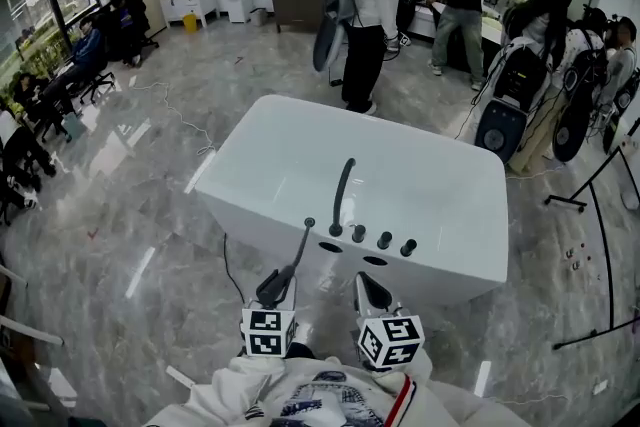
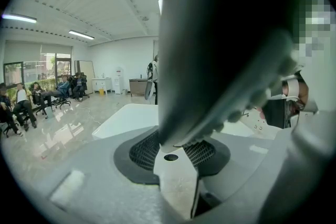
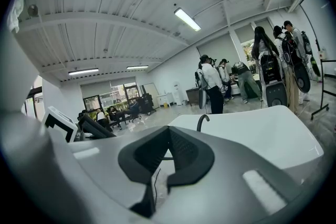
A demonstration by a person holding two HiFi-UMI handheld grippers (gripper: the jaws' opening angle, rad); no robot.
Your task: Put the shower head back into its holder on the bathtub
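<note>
A white bathtub (image 1: 440, 185) fills the middle of the head view, with a black curved spout (image 1: 342, 195), three round knobs (image 1: 384, 240) and two dark oval openings (image 1: 330, 246) along its near rim. My left gripper (image 1: 275, 291) is shut on a black shower head (image 1: 297, 253), whose slim end points up toward the left opening. In the left gripper view the shower head (image 2: 226, 50) is a large dark shape over the closed jaws (image 2: 178, 152). My right gripper (image 1: 372, 293) (image 3: 157, 165) is shut and empty, just short of the rim.
Several people (image 1: 372, 5) stand beyond the tub's far side. Black stands and cables (image 1: 590, 205) cross the floor at the right. Seated people (image 1: 60, 75) line the left wall. A thin cable (image 1: 228, 265) runs on the marble floor by the tub's left corner.
</note>
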